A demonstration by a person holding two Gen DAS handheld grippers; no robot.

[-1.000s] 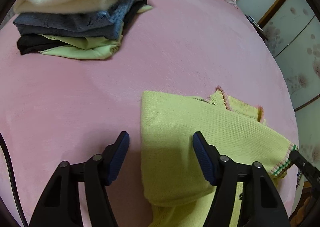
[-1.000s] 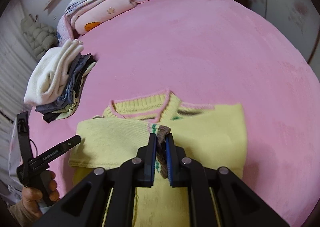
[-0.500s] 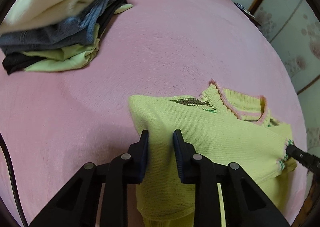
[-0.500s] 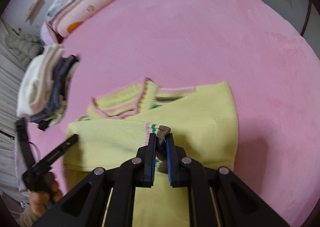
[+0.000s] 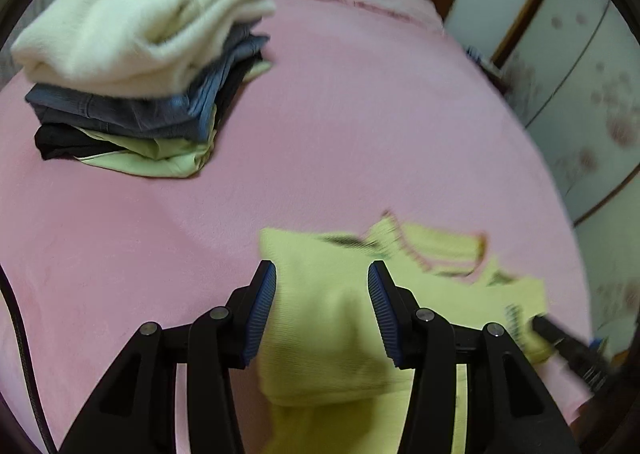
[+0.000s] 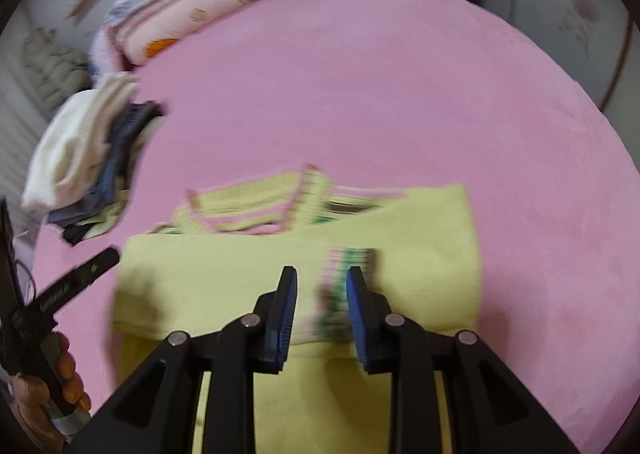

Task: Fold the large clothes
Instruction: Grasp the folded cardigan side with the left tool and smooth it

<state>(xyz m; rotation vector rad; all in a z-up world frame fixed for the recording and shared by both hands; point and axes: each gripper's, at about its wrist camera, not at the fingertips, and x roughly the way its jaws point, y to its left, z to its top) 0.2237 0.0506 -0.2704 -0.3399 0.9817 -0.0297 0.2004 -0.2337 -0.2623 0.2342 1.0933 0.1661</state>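
A pale yellow sweater (image 5: 332, 318) lies partly folded on the near part of a pink bed (image 5: 360, 114), sleeve laid across the body. From the left wrist view, the left tool (image 5: 322, 312) hangs over the sweater's left fold, its blue pads apart and gripping nothing. Only this view shows the stack of folded clothes (image 5: 132, 66) clearly, far left, well apart from the sweater.

The right wrist view alone shows the striped cuff (image 6: 348, 274), blurred, lying between the spread pads of the right tool (image 6: 320, 310), which is not clamped on it. It also shows the person's hand (image 6: 48, 394) at the near left edge.

Bare pink bed lies beyond the sweater's collar (image 6: 256, 210) and to its right.
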